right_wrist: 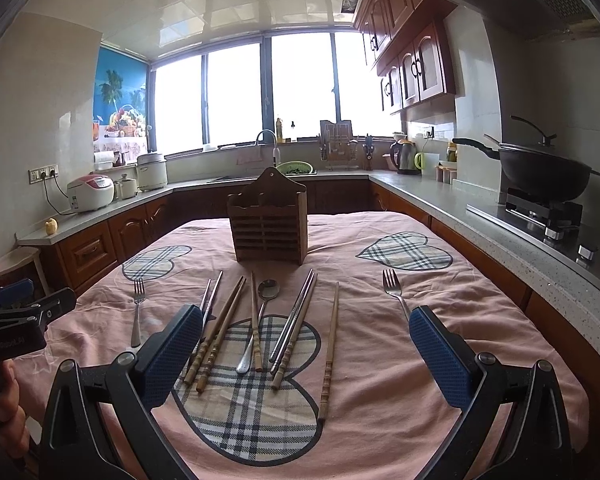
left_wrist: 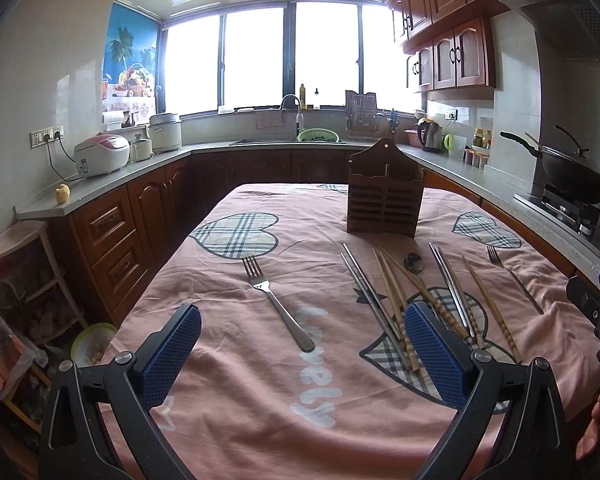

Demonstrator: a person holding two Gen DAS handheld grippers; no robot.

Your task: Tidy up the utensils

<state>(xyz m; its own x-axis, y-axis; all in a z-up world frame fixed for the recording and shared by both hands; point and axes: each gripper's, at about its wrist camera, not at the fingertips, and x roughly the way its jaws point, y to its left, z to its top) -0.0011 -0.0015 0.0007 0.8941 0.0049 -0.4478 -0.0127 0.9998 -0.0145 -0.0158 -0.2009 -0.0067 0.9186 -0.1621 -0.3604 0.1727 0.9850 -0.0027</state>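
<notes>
A slatted wooden utensil holder (left_wrist: 385, 194) (right_wrist: 268, 220) stands upright on the pink tablecloth, far side. In front of it lie several bamboo chopsticks (right_wrist: 220, 330) (left_wrist: 396, 304), metal chopsticks (right_wrist: 296, 318) (left_wrist: 452, 288), a spoon (right_wrist: 260, 312) (left_wrist: 413, 263) and two forks, one left (left_wrist: 278, 302) (right_wrist: 137, 312), one right (right_wrist: 396, 294) (left_wrist: 514, 280). My left gripper (left_wrist: 302, 342) hovers open above the left fork's handle. My right gripper (right_wrist: 306, 344) hovers open above the chopsticks and spoon. Neither holds anything.
The table with its pink heart-print cloth (right_wrist: 380, 360) sits inside a U-shaped kitchen counter (right_wrist: 440, 200). A wok (right_wrist: 540, 168) sits on the stove at right, rice cookers (left_wrist: 102, 154) at left, the sink (left_wrist: 288, 140) under the window. A hand (left_wrist: 598, 420) holds the other gripper.
</notes>
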